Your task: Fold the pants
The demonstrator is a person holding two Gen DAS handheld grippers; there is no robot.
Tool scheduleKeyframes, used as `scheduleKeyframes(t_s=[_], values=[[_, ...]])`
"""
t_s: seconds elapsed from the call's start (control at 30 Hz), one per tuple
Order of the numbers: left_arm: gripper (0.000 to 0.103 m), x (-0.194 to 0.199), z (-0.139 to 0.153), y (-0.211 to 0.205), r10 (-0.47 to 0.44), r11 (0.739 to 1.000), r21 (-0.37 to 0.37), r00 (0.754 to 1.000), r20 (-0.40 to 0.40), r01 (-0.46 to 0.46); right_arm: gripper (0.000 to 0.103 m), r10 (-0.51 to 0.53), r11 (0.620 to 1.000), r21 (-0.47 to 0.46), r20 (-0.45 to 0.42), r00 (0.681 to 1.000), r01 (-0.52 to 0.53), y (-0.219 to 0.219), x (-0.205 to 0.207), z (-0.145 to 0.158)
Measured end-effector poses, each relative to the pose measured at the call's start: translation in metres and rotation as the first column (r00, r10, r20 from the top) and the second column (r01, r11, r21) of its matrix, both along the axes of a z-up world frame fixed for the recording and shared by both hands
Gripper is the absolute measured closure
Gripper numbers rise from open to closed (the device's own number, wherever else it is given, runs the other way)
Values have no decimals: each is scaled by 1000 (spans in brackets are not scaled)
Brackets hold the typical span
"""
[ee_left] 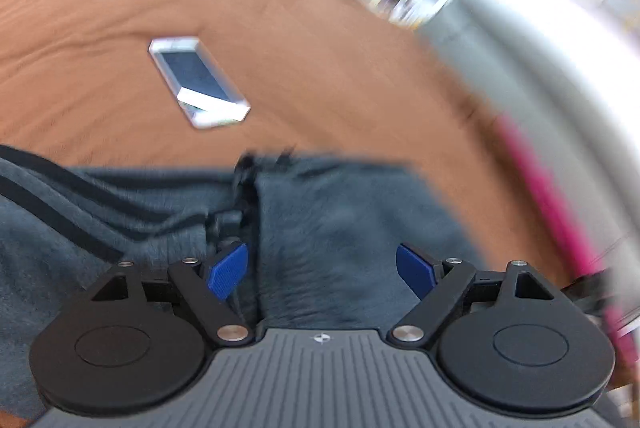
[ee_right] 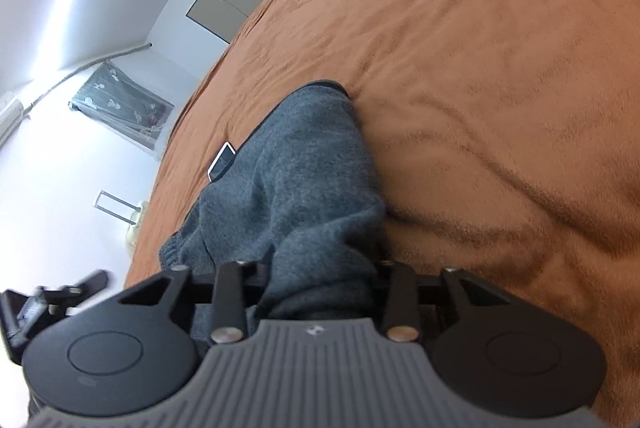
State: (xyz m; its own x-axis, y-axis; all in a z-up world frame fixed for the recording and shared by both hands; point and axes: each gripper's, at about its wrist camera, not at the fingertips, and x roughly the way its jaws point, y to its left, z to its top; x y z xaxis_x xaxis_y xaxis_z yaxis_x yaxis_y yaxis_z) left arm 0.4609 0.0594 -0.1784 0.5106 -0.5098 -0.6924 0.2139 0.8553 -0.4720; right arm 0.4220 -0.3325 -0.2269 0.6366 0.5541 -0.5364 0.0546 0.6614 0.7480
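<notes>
Grey fleece pants (ee_left: pixel 340 220) with black side stripes (ee_left: pixel 60 204) lie on an orange-brown bed cover (ee_left: pixel 280 8). My left gripper (ee_left: pixel 322 272) hovers just over them, open, its blue pads (ee_left: pixel 228 272) wide apart with cloth below and nothing pinched. In the right wrist view the pants (ee_right: pixel 296 180) stretch away as a bunched strip. My right gripper (ee_right: pixel 316 288) is shut on the near end of that strip. The cloth fills the gap between its fingers and hides the pads.
A white phone (ee_left: pixel 198 82) lies on the cover just beyond the pants, partly tucked beside them (ee_right: pixel 221 156). The bed's edge runs along a pink strip (ee_left: pixel 548 196) on the right. Wall, cabinets and a blurred dark object (ee_right: pixel 48 304) lie past the bed's left side.
</notes>
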Motion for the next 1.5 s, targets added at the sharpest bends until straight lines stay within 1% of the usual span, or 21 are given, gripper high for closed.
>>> scheduleKeyframes(t_s=[0.07,0.13,0.23,0.27,0.3,0.33,0.43,0.5,0.57,0.63,0.67,0.77,0.83,0.93,1.0,1.1,1.17,1.23,1.27,1.33,1.5], values=[[8,9,-14,-15,-7,999,34,999,-41,9,76,3,1000,16,3,1000,-3,-1,-1,0],[9,11,-27,-27,-24,994,104,998,-61,30,78,6,1000,16,8,1000,-6,-2,-1,0],[14,2,-36,-47,-60,966,253,998,2,58,81,13,1000,8,54,998,-14,-6,-5,2],[20,-3,-37,-55,-82,952,299,996,30,69,81,17,1000,-5,76,997,-16,-5,-6,5],[25,-8,-36,-60,-94,942,329,994,55,71,81,24,999,-23,95,995,-22,-2,-7,10],[26,-12,-34,-63,-102,939,336,992,73,72,81,34,999,-44,107,994,-30,1,-7,15],[25,-13,-29,-56,-89,950,305,994,69,64,82,40,998,-59,137,990,-32,5,-8,24],[20,-9,-31,-50,-88,960,272,995,46,72,83,35,999,-31,170,985,-30,5,-10,30],[20,-6,-34,-41,-86,971,224,996,29,77,83,44,999,-15,226,973,-42,11,-15,45],[20,-5,-34,-30,-67,986,158,997,31,62,83,89,995,-59,282,955,-75,28,-18,65],[22,-6,-31,-23,-54,991,123,998,27,50,83,102,994,-73,299,949,-84,34,-18,72],[23,-17,-13,2,10,1000,23,999,41,-11,83,131,991,-52,337,932,-120,52,-16,92],[18,-26,2,21,29,1000,-9,997,66,-28,83,161,987,-85,364,917,-140,65,-14,104],[16,-31,15,42,35,999,8,996,85,-36,83,198,980,-104,381,903,-171,82,-12,117],[16,-33,16,58,81,996,40,993,90,-85,83,220,975,-120,392,893,-188,94,-13,123],[16,-41,10,80,143,988,54,987,68,-146,83,261,964,-151,399,879,-218,116,-14,137],[16,-44,2,90,176,979,101,984,39,-179,83,305,951,-179,394,867,-253,133,-15,146],[21,-49,-8,102,215,965,153,976,16,-215,83,351,933,-222,393,850,-283,151,-14,155],[23,-53,-8,108,231,962,146,973,12,-230,83,371,925,-237,391,842,-297,160,-14,158],[21,-64,-8,123,225,971,80,974,25,-226,83,416,905,-267,386,824,-332,181,-15,161],[22,-71,-4,140,216,969,115,976,32,-218,83,543,833,-340,361,758,-436,238,-17,156]])
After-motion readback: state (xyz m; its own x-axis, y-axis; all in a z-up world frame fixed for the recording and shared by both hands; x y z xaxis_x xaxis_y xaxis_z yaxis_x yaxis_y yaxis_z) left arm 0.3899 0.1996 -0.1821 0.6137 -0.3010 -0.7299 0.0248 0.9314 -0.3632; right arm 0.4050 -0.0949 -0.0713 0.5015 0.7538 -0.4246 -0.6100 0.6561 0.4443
